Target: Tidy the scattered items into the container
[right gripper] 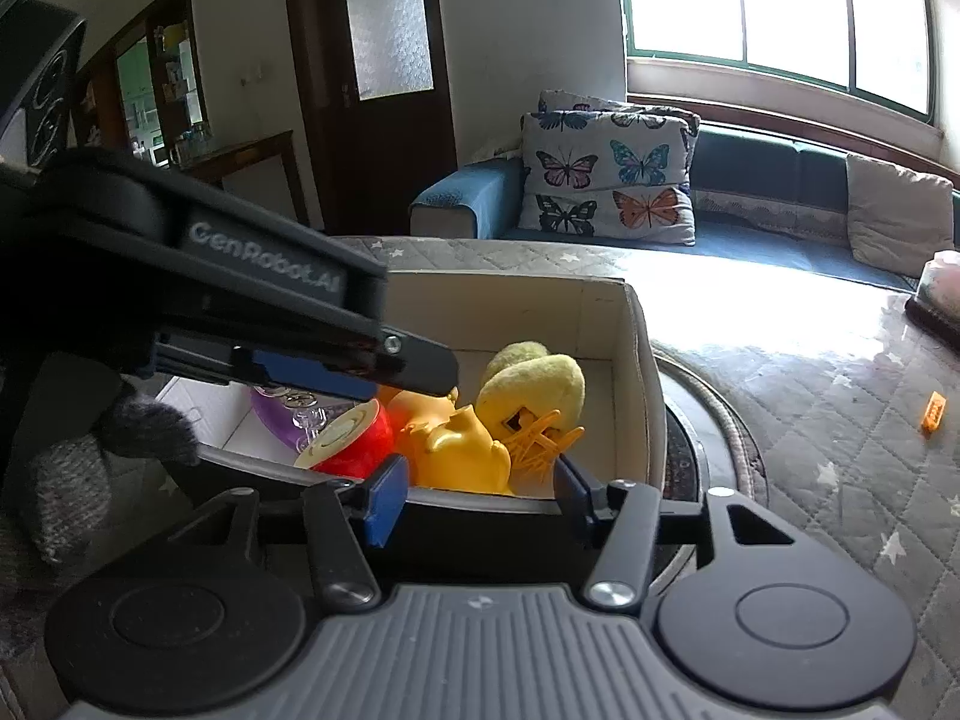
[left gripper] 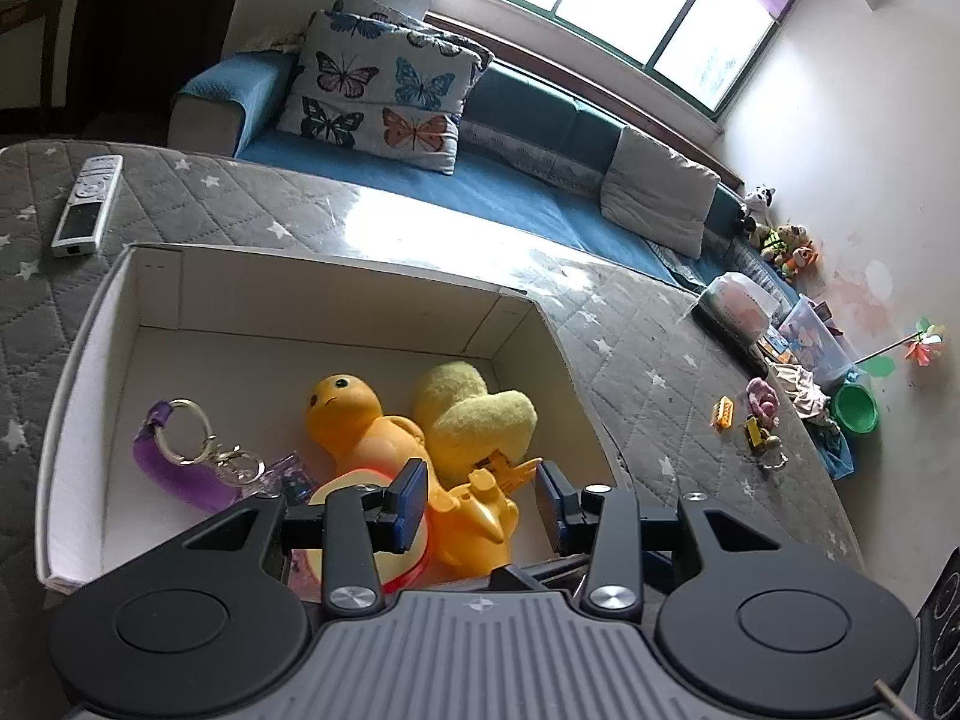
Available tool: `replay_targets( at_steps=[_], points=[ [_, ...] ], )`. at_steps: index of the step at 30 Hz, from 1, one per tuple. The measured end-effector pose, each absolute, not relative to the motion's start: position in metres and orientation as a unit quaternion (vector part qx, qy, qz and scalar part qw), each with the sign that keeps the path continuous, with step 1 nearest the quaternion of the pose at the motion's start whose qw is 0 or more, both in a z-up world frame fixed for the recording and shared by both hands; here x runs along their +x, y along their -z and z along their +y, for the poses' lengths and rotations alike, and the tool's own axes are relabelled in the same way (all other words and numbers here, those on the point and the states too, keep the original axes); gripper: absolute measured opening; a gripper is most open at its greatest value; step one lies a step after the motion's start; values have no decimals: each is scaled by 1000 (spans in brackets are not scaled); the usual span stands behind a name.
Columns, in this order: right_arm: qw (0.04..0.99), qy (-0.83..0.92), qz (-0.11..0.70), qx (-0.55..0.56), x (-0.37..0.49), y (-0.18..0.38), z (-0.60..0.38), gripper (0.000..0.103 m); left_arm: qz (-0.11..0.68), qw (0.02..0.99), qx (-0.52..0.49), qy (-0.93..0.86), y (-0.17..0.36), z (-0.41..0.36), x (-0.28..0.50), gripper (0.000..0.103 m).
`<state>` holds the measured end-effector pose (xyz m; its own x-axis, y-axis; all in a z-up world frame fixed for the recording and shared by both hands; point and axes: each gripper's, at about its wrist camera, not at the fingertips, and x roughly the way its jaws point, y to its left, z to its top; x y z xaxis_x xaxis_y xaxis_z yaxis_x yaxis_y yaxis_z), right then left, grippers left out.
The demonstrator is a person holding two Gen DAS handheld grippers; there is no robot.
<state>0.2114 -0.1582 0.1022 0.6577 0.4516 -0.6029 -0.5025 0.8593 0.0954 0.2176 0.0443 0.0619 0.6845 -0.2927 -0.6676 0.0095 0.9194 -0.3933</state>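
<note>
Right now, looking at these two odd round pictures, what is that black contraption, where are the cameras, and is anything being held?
No robot here: a person carries a two-fingered tool in each hand. Each picture comes from a wide-angle camera on one tool, looking along its blue-padded fingers. The left hand-held gripper hangs open over a white cardboard box on a grey quilted star-patterned table cover. The right hand-held gripper is open too; neither holds anything. In the box lie an orange plastic doll, a yellow plush toy and a purple keyring. Small toys remain scattered on the cover.
</note>
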Motion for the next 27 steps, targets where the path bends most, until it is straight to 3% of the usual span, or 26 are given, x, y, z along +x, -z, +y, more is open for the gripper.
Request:
replay_targets(
  at_steps=[8, 15, 19, 21, 27],
  points=[
    [916, -255, 308, -36, 195, -108, -166, 72, 378, 906, -173, 83, -66, 47, 196, 42],
    [921, -245, 302, -41, 179, -109, -170, 93, 372, 909, -170, 80, -67, 49, 178, 42],
    [921, -242, 300, -45, 170, -109, -171, 94, 371, 911, -161, 80, -67, 48, 165, 42],
    [922, -240, 301, -45, 166, -108, -171, 101, 370, 912, -157, 80, -67, 48, 159, 42],
    [924, -232, 299, -54, 149, -102, -174, 103, 373, 915, -144, 59, -61, 50, 140, 42]
  ],
)
